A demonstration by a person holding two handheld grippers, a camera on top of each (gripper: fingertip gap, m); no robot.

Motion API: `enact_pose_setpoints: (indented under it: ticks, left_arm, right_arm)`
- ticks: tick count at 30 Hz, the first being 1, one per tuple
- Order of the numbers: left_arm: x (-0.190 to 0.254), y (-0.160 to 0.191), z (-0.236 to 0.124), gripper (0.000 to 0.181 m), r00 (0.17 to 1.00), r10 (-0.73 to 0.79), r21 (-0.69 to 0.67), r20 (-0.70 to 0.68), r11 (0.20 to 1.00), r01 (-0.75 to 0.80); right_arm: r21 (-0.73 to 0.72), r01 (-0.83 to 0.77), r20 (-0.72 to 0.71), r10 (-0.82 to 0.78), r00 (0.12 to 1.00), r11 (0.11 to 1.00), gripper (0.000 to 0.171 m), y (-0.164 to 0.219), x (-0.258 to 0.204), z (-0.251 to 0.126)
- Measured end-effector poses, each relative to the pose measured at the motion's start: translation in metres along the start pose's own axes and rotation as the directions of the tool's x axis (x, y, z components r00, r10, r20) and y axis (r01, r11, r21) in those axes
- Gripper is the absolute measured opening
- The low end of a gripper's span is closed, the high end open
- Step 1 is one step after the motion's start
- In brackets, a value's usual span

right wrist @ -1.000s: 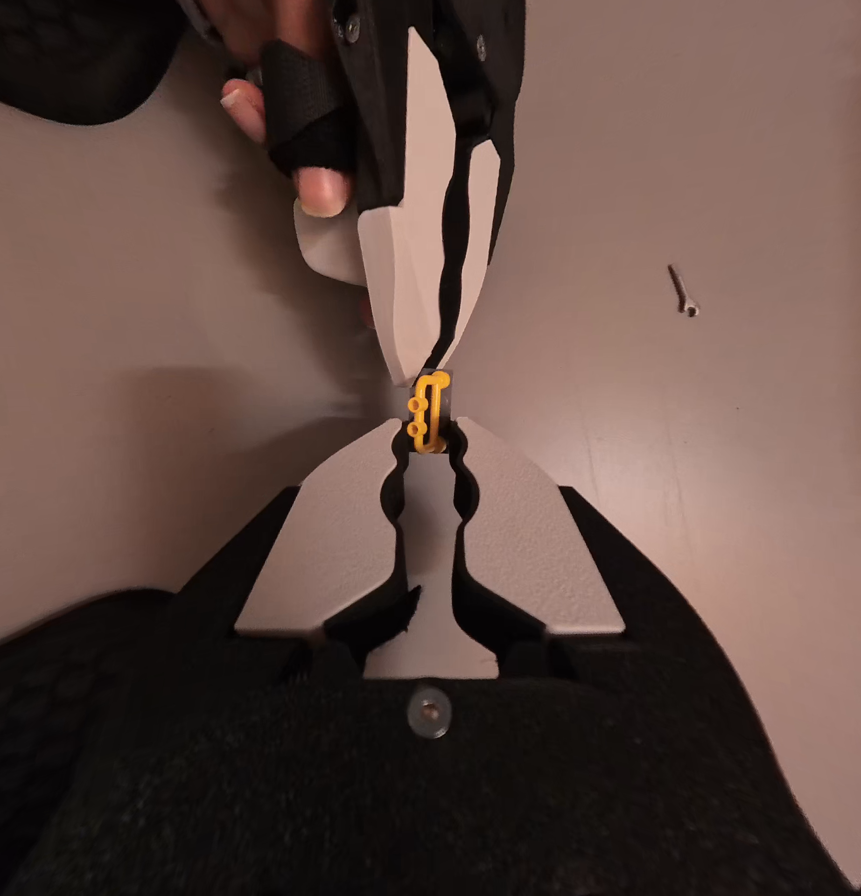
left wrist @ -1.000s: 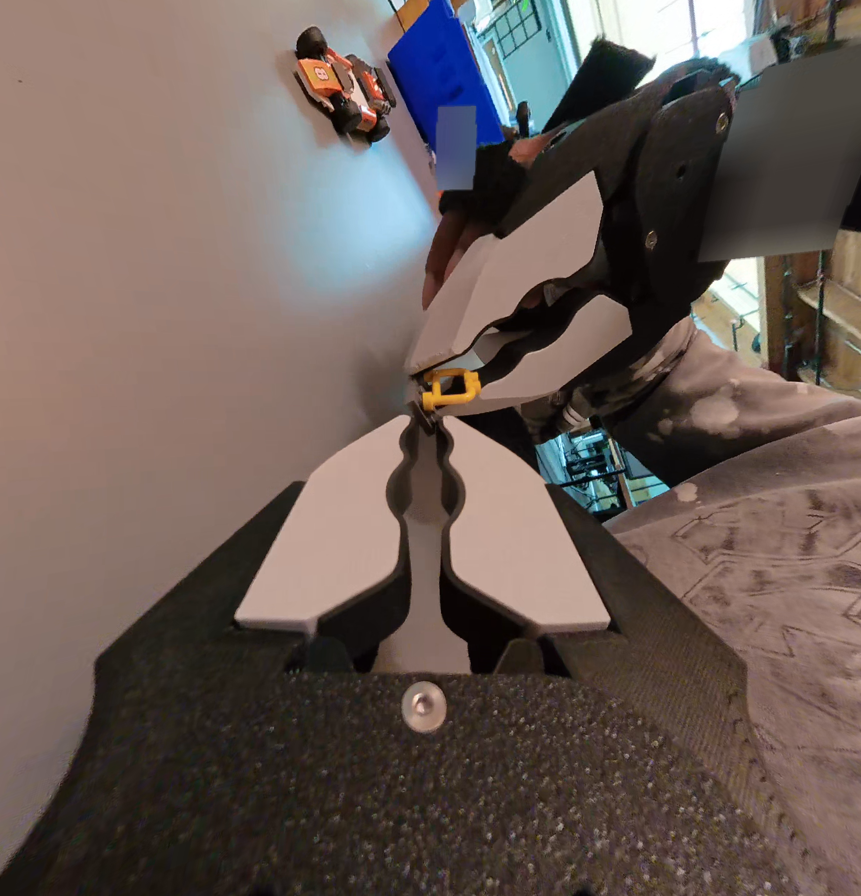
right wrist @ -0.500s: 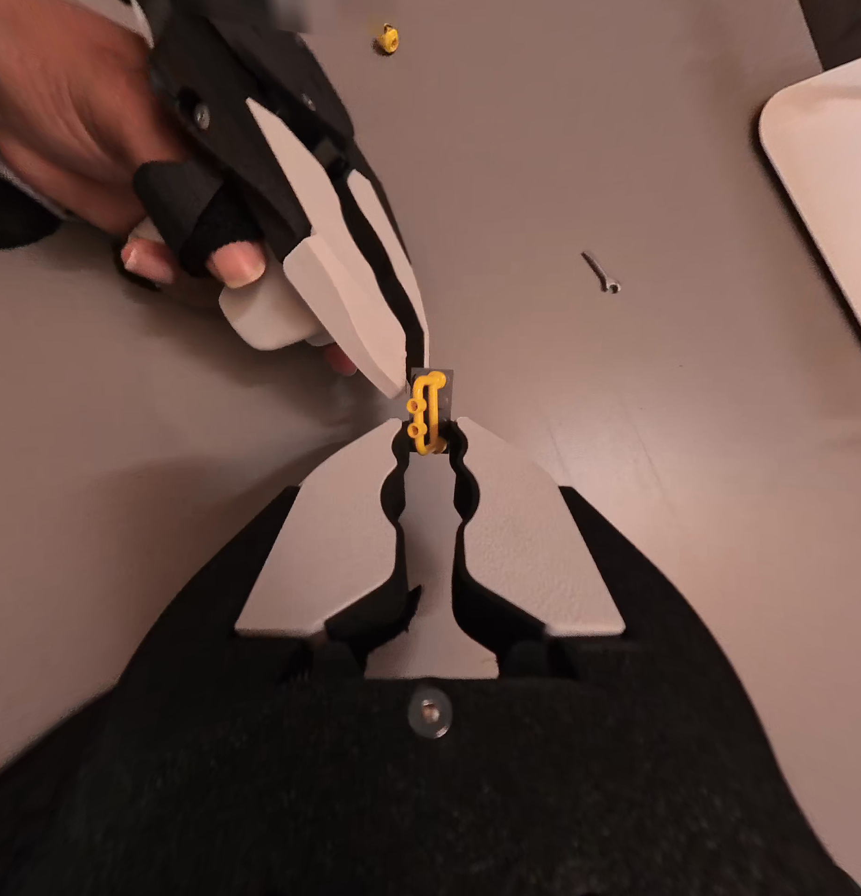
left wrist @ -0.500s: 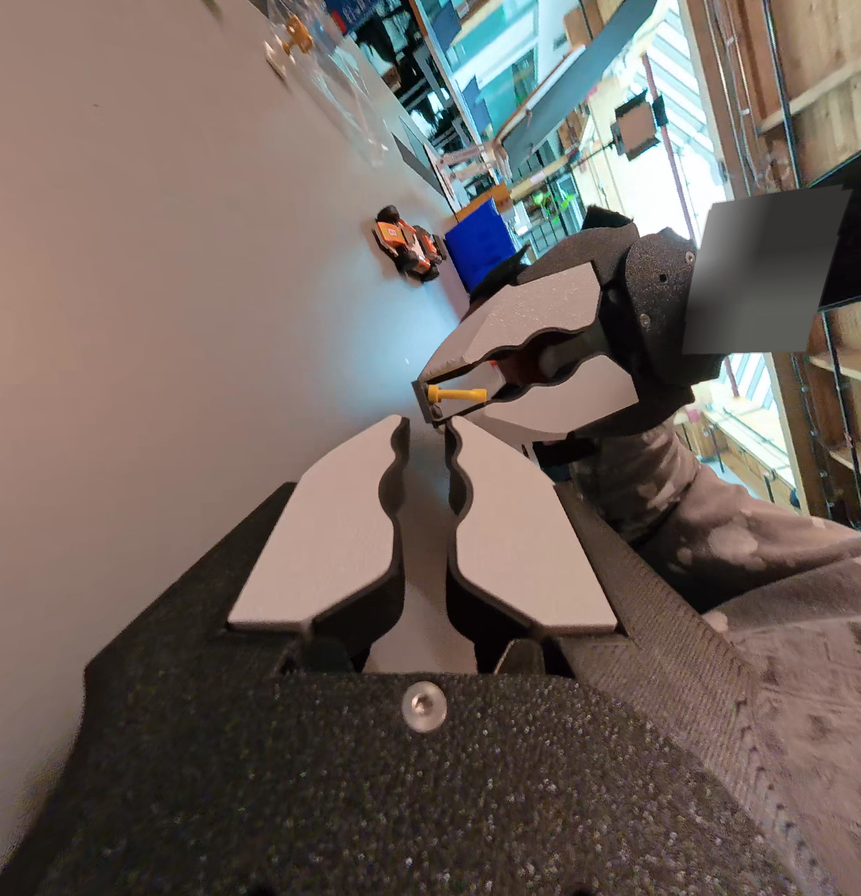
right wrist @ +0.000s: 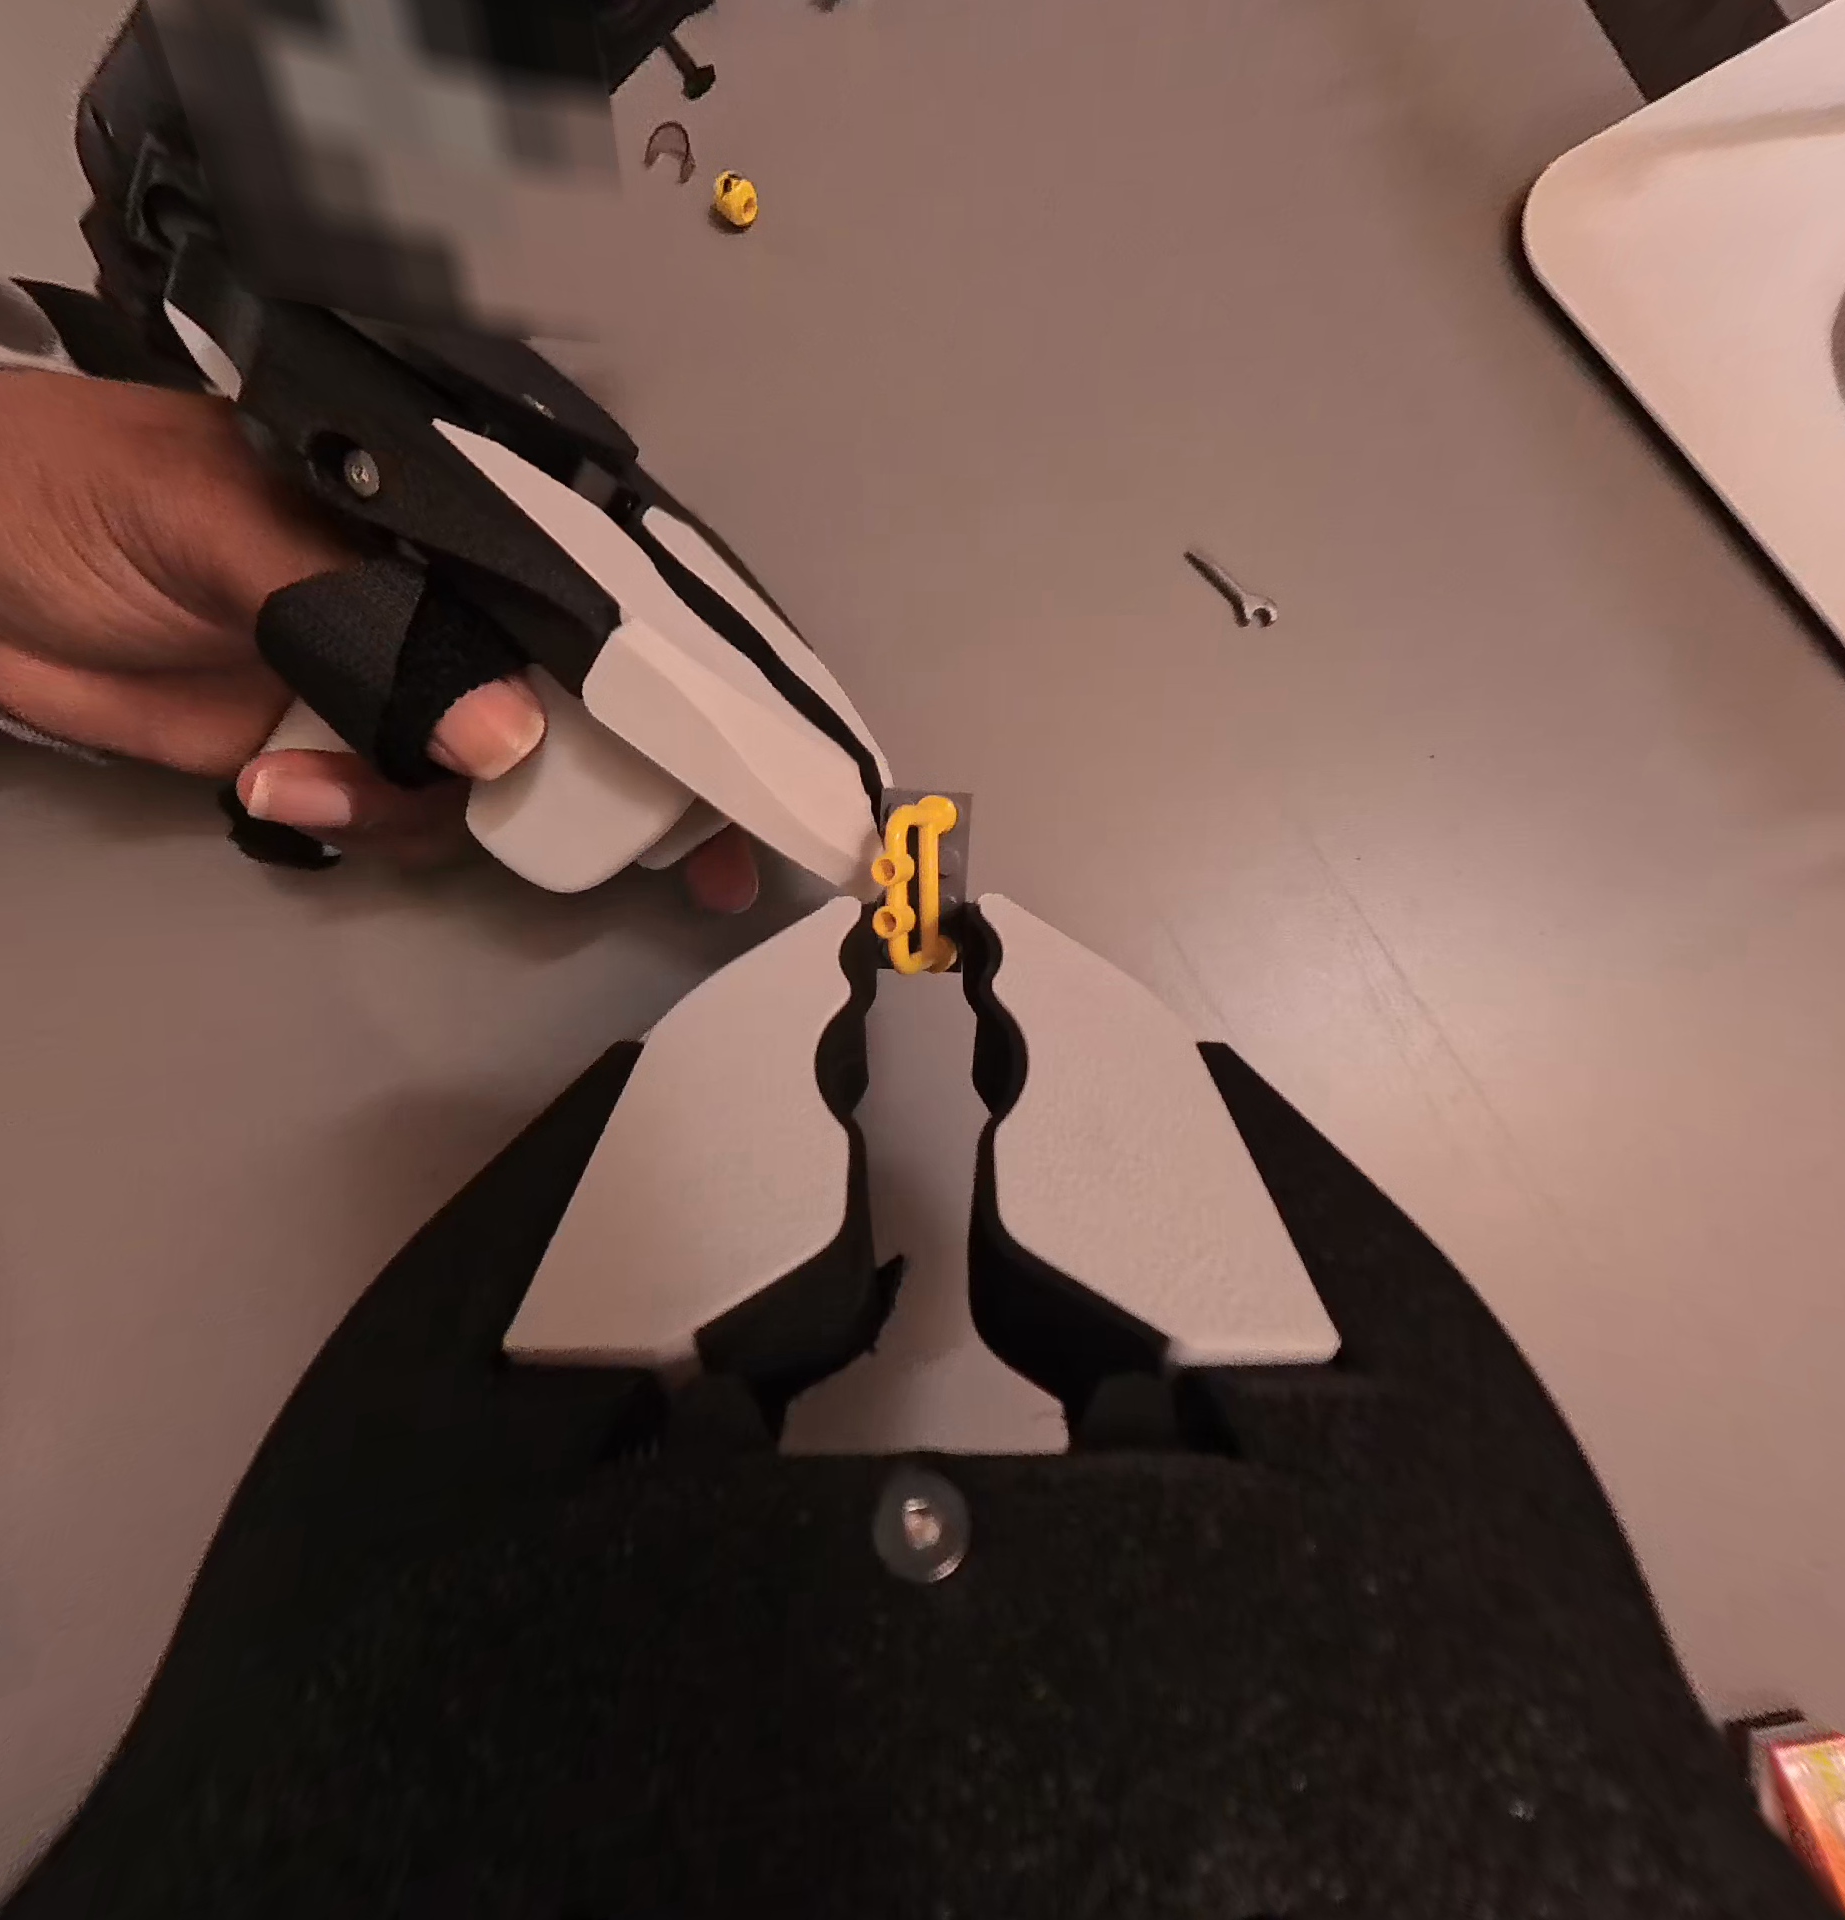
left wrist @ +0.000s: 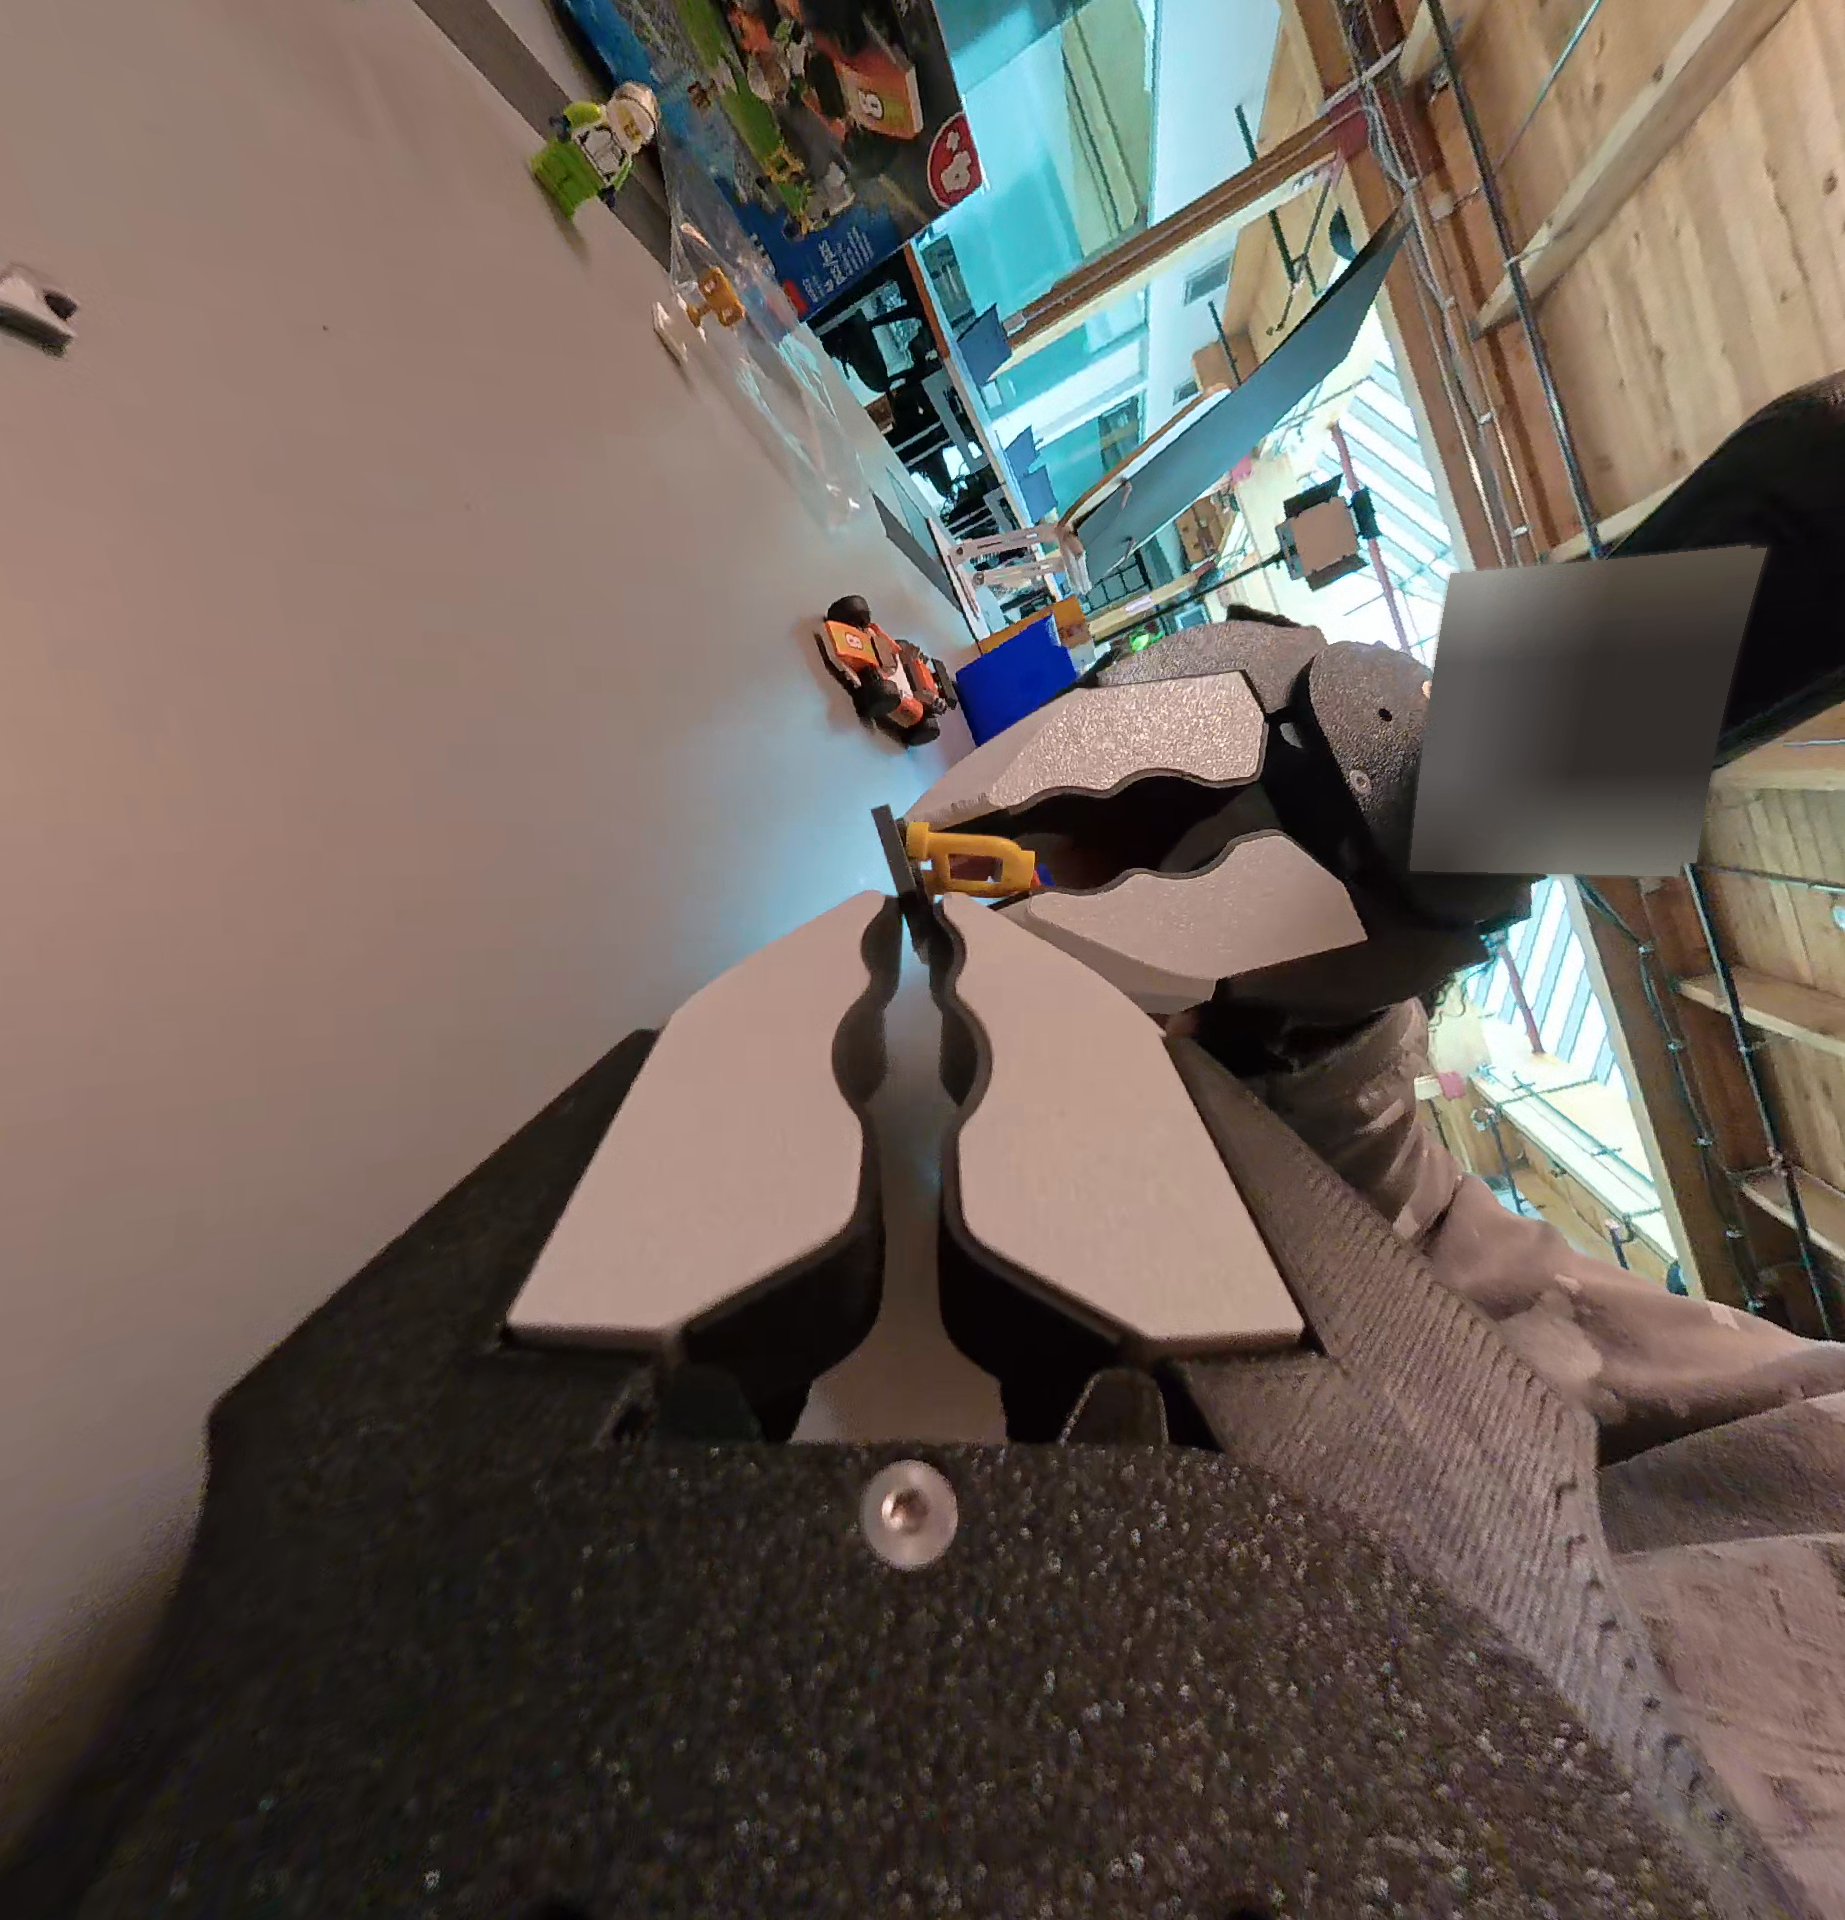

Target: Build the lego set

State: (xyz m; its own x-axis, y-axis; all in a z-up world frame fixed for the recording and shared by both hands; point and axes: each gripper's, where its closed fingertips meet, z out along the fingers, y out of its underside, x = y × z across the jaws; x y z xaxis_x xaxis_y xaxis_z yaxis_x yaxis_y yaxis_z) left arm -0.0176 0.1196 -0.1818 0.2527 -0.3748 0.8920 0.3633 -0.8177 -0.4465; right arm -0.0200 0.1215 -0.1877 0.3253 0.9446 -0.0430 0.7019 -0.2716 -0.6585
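- Right gripper [right wrist: 918, 930]: I hold it narrowly parted, its tips clamped on the near end of the grey plate [right wrist: 928, 883], which I carry in the air above the bench [right wrist: 1313, 312].
- Yellow bracket [right wrist: 913, 883]: it sits on the face of the grey plate. I cannot tell whether it is fully seated.
- Left gripper [left wrist: 913, 909]: almost fully closed. Its tips appear to nip one edge of the grey plate, just beside the yellow bracket.
- Risk 1: two grips on one thin plate. If my hands twist against each other, the grey plate can pivot out of the lighter hold and drop to the bench.
- Risk 2: the left tips lie against the yellow bracket. A sideways push there could lever it off the grey plate instead of pressing it home.
- Risk 3: each gripper holds only a sliver of the grey plate, so a hard squeeze on the edge may shoot it out.
- Risk 4: a dropped part could land among the loose pieces lying well beyond the grey plate, namely a small yellow head [right wrist: 736, 197] and a little grey wrench [right wrist: 1235, 603], and be hard to pick out.
- The orange kart [left wrist: 882, 691] stands well beyond the grey plate and is not at risk.
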Motion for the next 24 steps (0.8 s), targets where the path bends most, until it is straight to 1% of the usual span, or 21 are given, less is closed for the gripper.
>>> enact_pose_setpoints:
  ticks: [10,15,20,24]
  left_arm:
    - [0.003,-0.0053,0.0023,0.005,0.987,-0.133,0.085,-0.09,0.986,0.14]
    - [0.003,-0.006,0.0026,0.006,0.986,-0.139,0.107,-0.088,0.983,0.148]
    - [0.0015,-0.0076,0.002,0.012,0.986,-0.145,0.148,-0.08,0.977,0.155]
    - [-0.003,-0.0098,-0.0002,0.012,0.99,-0.136,0.168,-0.047,0.976,0.142]
  right_arm:
    - [0.047,-0.048,-0.022,0.049,0.999,0.998,0.015,-0.0031,0.0031,-0.0016]
    - [0.047,-0.052,-0.036,0.054,0.998,0.998,0.015,-0.0032,0.0039,-0.0015]
    - [0.043,-0.052,-0.057,0.054,0.997,0.998,0.015,-0.004,0.0042,-0.0007]
    - [0.043,-0.056,-0.064,0.059,0.996,0.998,0.015,-0.0037,0.0046,-0.0005]
